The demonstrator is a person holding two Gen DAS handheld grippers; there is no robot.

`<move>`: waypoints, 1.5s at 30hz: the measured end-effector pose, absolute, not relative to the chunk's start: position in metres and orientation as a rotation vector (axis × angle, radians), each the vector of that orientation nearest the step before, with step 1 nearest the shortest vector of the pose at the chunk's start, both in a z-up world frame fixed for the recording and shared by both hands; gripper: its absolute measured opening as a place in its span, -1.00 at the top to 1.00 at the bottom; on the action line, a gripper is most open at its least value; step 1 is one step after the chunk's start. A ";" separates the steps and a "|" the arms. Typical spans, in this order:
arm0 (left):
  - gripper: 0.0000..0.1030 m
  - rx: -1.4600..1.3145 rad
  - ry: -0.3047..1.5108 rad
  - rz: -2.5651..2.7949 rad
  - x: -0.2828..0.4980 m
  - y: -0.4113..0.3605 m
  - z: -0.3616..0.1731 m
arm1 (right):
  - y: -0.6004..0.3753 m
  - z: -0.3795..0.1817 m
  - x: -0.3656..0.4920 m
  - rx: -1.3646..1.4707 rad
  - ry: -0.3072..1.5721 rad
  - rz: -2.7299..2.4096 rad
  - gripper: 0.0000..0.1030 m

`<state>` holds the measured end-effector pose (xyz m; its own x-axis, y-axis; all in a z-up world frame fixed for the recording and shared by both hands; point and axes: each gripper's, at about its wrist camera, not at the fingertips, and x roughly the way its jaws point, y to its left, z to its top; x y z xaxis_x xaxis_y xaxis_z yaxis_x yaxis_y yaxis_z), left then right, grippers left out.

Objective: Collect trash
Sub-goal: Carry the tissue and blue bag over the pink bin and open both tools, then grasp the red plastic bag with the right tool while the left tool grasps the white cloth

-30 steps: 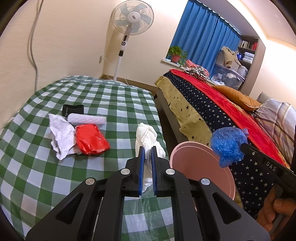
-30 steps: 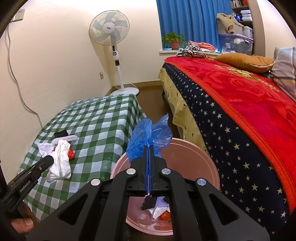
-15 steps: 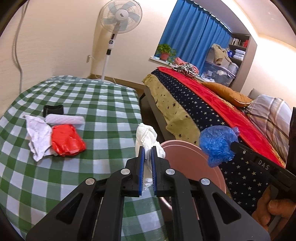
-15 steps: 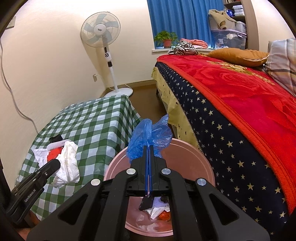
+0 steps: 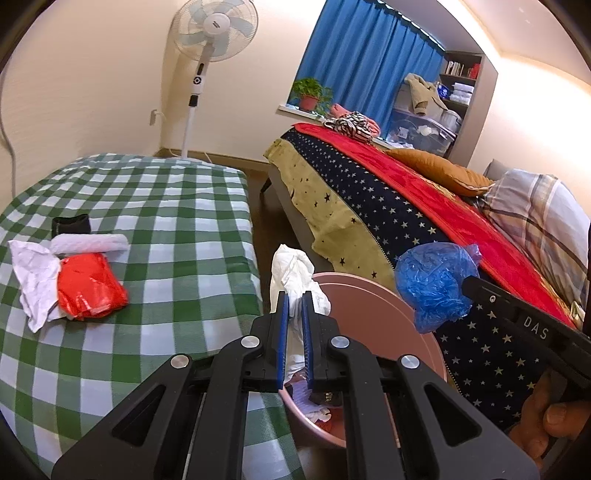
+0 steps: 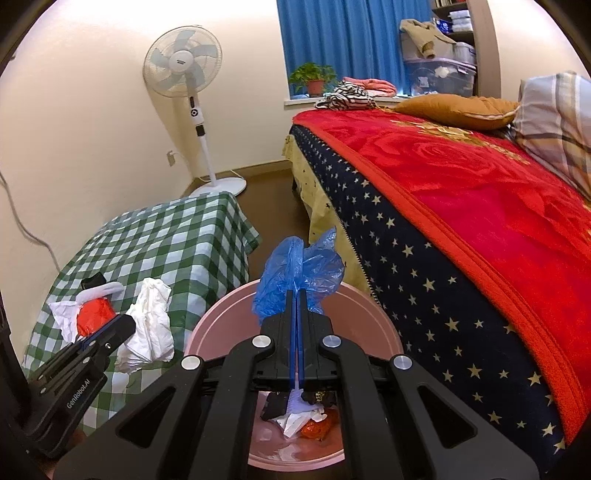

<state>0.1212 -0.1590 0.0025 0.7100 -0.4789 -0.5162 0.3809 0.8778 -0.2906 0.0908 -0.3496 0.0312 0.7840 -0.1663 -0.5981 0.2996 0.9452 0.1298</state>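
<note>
On my far left, a crumpled white paper (image 5: 31,284), a glossy red plastic bag (image 5: 88,290), a white roll (image 5: 88,243) and a small black item (image 5: 71,223) lie bunched on the green-checked tablecloth (image 5: 166,221). My left gripper (image 5: 294,295) pinches a wrinkled white tissue wad (image 5: 291,273) at the table's edge, beside the round pink bin (image 6: 362,314). My right gripper (image 6: 296,295) is pressed tight on a crinkly blue plastic bag (image 6: 299,273) above the bin, which holds scraps. Right of it runs the star-patterned bed (image 6: 424,258) with a red blanket (image 6: 480,177); a standing fan (image 5: 212,33) stands against the cream wall.
</note>
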 end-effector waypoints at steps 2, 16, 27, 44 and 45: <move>0.86 -0.164 0.619 -0.485 0.122 -0.162 0.002 | -0.349 0.031 0.092 0.219 0.624 -0.257 0.99; 0.84 -0.159 0.653 -0.514 0.127 -0.175 -0.006 | -0.353 0.026 0.094 0.222 0.646 -0.280 0.90; 0.57 -0.164 0.658 -0.474 0.124 -0.157 -0.006 | -0.358 0.023 0.094 0.242 0.657 -0.305 0.16; 0.57 -0.180 0.620 -0.385 0.102 -0.103 0.011 | -0.322 0.031 0.085 0.192 0.632 -0.221 0.16; 0.57 -0.183 0.618 -0.378 0.100 -0.099 0.012 | -0.318 0.033 0.085 0.190 0.628 -0.211 0.16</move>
